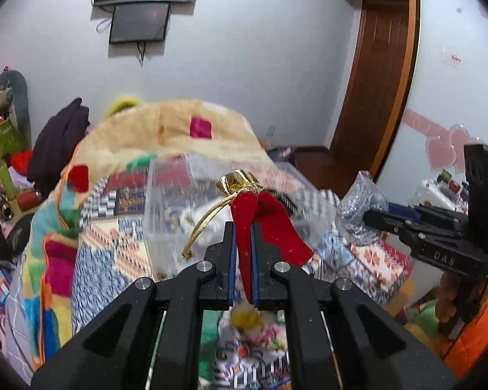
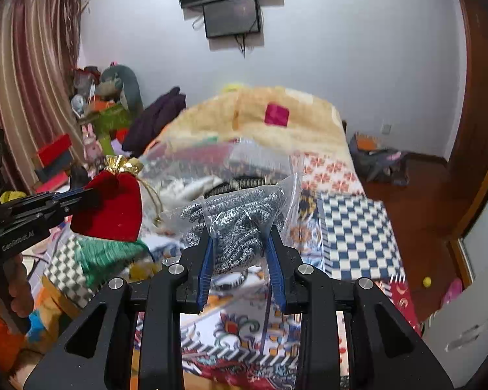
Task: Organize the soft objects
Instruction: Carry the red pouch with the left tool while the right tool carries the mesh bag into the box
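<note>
My left gripper (image 1: 243, 227) is shut on a red velvet pouch (image 1: 270, 217) with a gold top and gold cord, held above the bed; the pouch also shows in the right wrist view (image 2: 114, 208), with the left gripper (image 2: 91, 195) at its left. My right gripper (image 2: 239, 243) is shut on a clear plastic bag of grey-and-white cord (image 2: 237, 224); the bag also shows in the left wrist view (image 1: 358, 208), with the right gripper (image 1: 371, 217) behind it. A clear plastic bin (image 1: 166, 201) with soft items in it sits on the bed just beyond both grippers.
The bed has a patterned quilt (image 2: 358, 237) and a piled beige blanket (image 2: 276, 123). A cluttered shelf of toys and boxes (image 2: 94, 110) stands at the left by the curtain. A wooden door (image 1: 374, 81) is at the right. Bags lie on the floor (image 2: 377, 159).
</note>
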### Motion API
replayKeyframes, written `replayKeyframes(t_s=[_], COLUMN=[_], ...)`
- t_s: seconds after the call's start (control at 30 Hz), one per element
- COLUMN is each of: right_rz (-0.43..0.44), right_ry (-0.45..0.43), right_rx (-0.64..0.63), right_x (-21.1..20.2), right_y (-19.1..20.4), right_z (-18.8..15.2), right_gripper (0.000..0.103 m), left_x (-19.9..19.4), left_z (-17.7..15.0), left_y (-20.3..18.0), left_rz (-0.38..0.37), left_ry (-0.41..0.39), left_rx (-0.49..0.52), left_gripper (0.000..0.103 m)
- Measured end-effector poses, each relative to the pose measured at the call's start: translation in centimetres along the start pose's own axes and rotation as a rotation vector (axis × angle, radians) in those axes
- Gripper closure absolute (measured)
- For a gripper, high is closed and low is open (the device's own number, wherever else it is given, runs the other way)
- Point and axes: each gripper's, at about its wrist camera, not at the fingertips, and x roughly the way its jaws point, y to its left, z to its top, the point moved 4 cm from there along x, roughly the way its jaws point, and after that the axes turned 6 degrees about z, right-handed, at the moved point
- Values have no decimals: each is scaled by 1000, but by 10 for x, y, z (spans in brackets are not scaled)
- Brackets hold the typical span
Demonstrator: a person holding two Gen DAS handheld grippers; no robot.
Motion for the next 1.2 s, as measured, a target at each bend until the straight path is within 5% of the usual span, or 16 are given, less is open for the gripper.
replayKeyframes(t_s=[0.3,0.47,0.9,1.2], right_rz=[-4,-3,-18,-18], right_ry=[-72,-69,109,161], right_rx=[19,25,30,17], right_x=[11,27,90,97], right_y=[-2,-3,-7,-6], right_z=[35,46,23,18], right_gripper=[75,75,75,71], left_x=[17,45,116,132], left_z=[36,42,24,13], left_y=[6,5,-7,-10], left_rz=[45,50,81,90], left_ry=[-49,-3,168,233], left_rx=[-4,6,80,117], left_gripper=[96,96,96,90])
